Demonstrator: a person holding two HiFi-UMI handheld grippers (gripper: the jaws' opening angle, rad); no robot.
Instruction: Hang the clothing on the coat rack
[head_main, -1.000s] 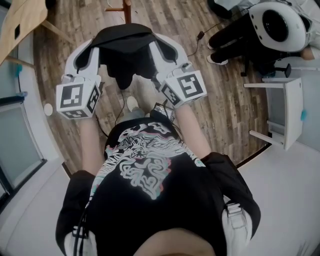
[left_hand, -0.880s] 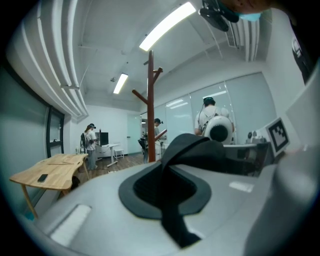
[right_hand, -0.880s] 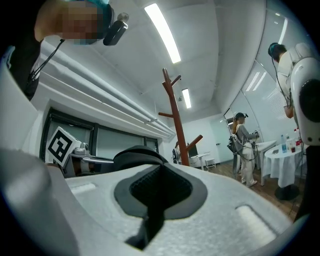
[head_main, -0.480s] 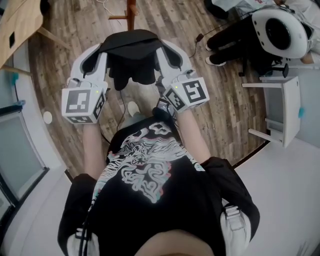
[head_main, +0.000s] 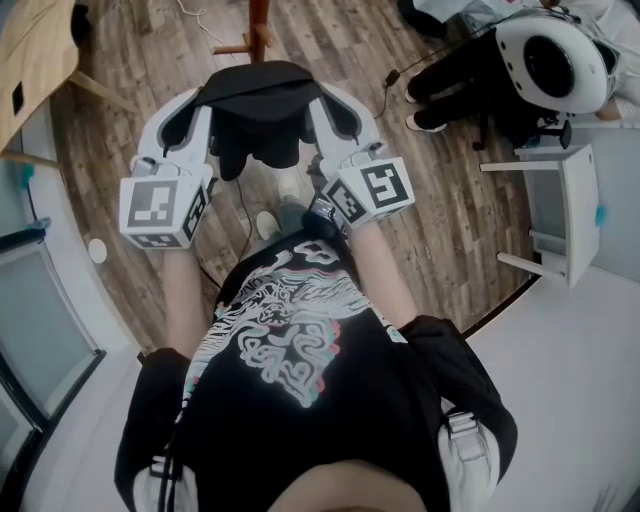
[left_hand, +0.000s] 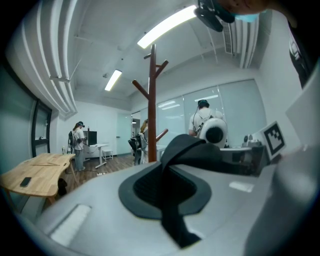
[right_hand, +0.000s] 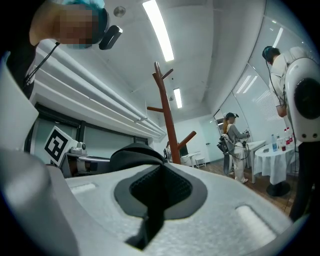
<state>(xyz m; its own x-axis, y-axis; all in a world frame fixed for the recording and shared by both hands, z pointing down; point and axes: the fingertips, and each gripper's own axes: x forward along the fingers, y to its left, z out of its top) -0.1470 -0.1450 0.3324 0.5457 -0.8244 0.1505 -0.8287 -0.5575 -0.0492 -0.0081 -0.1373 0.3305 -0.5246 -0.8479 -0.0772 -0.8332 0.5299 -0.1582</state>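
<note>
Closer now: coat rack (head_main: 258, 28) base nearer at 12 o'clock. Carry step. Black garment (head_main: 262, 95) spans left gripper (head_main: 203, 103) to right gripper (head_main: 322, 98), both sets of fingers (left_hand: 90, 215) clamped on it. Next, we reckon: raise it over a branch.

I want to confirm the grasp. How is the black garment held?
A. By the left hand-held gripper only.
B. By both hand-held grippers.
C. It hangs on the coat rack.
B: the left hand-held gripper and the right hand-held gripper are each shut on the black garment.
</note>
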